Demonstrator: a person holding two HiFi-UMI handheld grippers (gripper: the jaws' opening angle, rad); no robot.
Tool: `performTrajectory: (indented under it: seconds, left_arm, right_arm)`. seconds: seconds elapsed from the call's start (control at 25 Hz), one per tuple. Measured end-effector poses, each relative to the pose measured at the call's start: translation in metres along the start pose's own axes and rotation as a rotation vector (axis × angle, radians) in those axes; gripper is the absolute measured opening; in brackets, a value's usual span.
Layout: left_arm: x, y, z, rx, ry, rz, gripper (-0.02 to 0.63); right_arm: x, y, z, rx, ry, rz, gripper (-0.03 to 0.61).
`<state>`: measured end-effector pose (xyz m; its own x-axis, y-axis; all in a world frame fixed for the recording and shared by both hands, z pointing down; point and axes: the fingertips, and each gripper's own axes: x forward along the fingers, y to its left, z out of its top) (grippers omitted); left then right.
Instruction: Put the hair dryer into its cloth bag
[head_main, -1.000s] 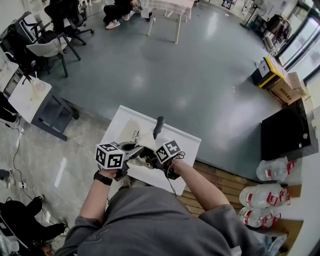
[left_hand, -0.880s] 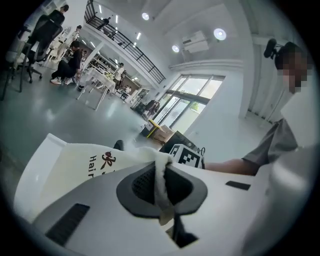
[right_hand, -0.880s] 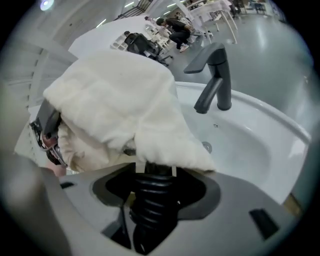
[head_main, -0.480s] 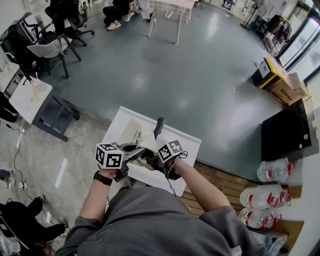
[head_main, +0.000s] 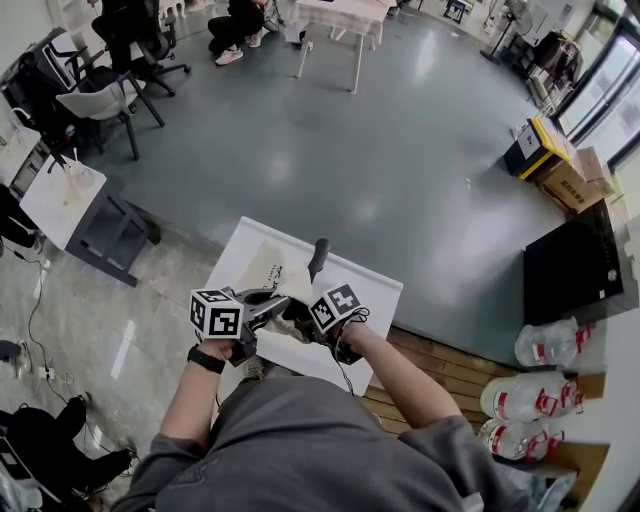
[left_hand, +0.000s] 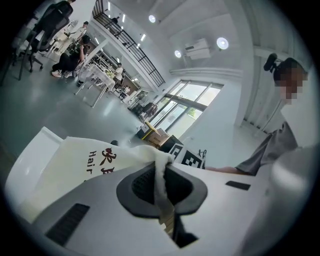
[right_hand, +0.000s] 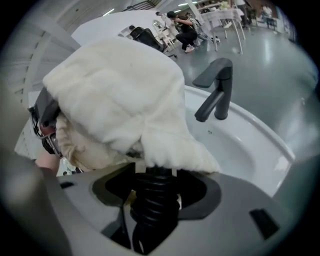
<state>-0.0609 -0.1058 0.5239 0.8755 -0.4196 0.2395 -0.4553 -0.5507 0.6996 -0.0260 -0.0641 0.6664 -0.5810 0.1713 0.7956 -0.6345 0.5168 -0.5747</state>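
Hardly anything has moved since the earlier frame: your two grippers hold the same spot, close together over the white washbasin (head_main: 232, 262), and only the marker cube on the right one has dipped a touch. Your left gripper (head_main: 264, 305) has its jaws together on a thin fold of the cream cloth bag (left_hand: 82, 167) (red characters and the word "Hair" are printed on it). Your right gripper (right_hand: 155, 197) is clamped on the hair dryer (right_hand: 154, 205), of which only the ribbed black cord end shows between the jaws. The rest of it is under the bag, which is bunched over it just above the right jaws. The black faucet (right_hand: 215, 92) stands upright behind the bag at the basin's rim.
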Motion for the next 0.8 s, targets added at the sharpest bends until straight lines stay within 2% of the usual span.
performTrajectory:
  seconds: [0.08, 0.16, 0.24, 0.32, 0.44, 0.56, 0.6, 0.72, 0.8]
  left_arm:
    - [-0.004, 0.002, 0.005, -0.024, -0.027, -0.009, 0.003]
    - [-0.006, 0.003, 0.008, -0.044, -0.048, -0.016, 0.003]
    - [-0.006, 0.001, 0.008, -0.054, -0.056, -0.024, 0.003]
    - [-0.006, -0.001, 0.009, -0.07, -0.069, -0.039, 0.003]
    - [-0.006, -0.002, 0.011, -0.11, -0.103, -0.062, 0.003]
    - [-0.008, -0.003, 0.014, -0.134, -0.127, -0.084, 0.003]
    - [-0.009, -0.004, 0.015, -0.137, -0.133, -0.094, 0.003]
    - [-0.009, -0.014, 0.019, -0.143, -0.157, -0.139, 0.003]
    - [-0.006, -0.02, 0.019, -0.14, -0.164, -0.159, 0.003]
  right_arm:
    - [-0.002, 0.004, 0.004, 0.045, -0.026, 0.052, 0.252]
    - [-0.005, 0.009, 0.005, 0.177, -0.051, 0.172, 0.252]
    - [-0.008, 0.012, 0.003, 0.242, -0.054, 0.223, 0.252]
    - [-0.011, 0.009, 0.001, 0.202, -0.053, 0.188, 0.252]
    - [-0.017, 0.001, 0.001, 0.046, -0.041, 0.052, 0.252]
    - [-0.024, -0.004, 0.003, -0.037, -0.036, -0.026, 0.252]
    - [-0.026, -0.006, 0.005, -0.05, -0.045, -0.041, 0.252]
    - [-0.029, -0.006, 0.008, 0.004, -0.083, 0.011, 0.253]
    - [-0.026, -0.007, 0.006, -0.005, -0.077, 0.012, 0.257]
